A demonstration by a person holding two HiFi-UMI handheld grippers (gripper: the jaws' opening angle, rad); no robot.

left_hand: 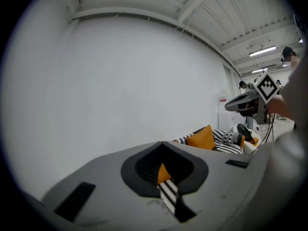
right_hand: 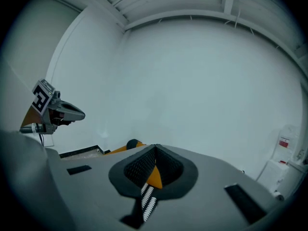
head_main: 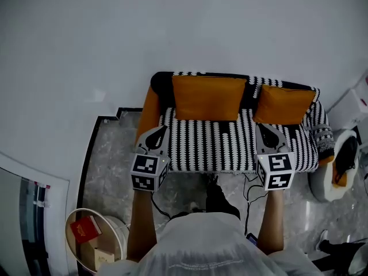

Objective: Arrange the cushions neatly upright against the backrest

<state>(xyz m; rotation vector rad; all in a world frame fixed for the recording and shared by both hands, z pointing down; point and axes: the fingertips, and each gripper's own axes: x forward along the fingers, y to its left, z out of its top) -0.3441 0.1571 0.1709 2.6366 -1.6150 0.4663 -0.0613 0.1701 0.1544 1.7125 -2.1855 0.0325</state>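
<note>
Two orange cushions stand upright against the backrest of a black-and-white patterned sofa (head_main: 218, 145): a large cushion (head_main: 209, 97) on the left and a smaller cushion (head_main: 284, 104) on the right. My left gripper (head_main: 161, 130) hovers over the sofa's front left corner, shut and empty. Over the front right part of the seat, my right gripper (head_main: 264, 129) is also shut with nothing in it. The left gripper view shows closed jaws (left_hand: 161, 144), an orange cushion (left_hand: 202, 138) and the right gripper (left_hand: 245, 101) beyond. In the right gripper view the jaws (right_hand: 155, 148) meet, with the left gripper (right_hand: 67, 112) at far left.
A striped grey roll (head_main: 322, 134) lies at the sofa's right end. A white round stand (head_main: 339, 168) with dark and orange items is right of the sofa. Cables (head_main: 250, 188) run on the marble floor. A white bucket (head_main: 95, 237) with a red box sits lower left.
</note>
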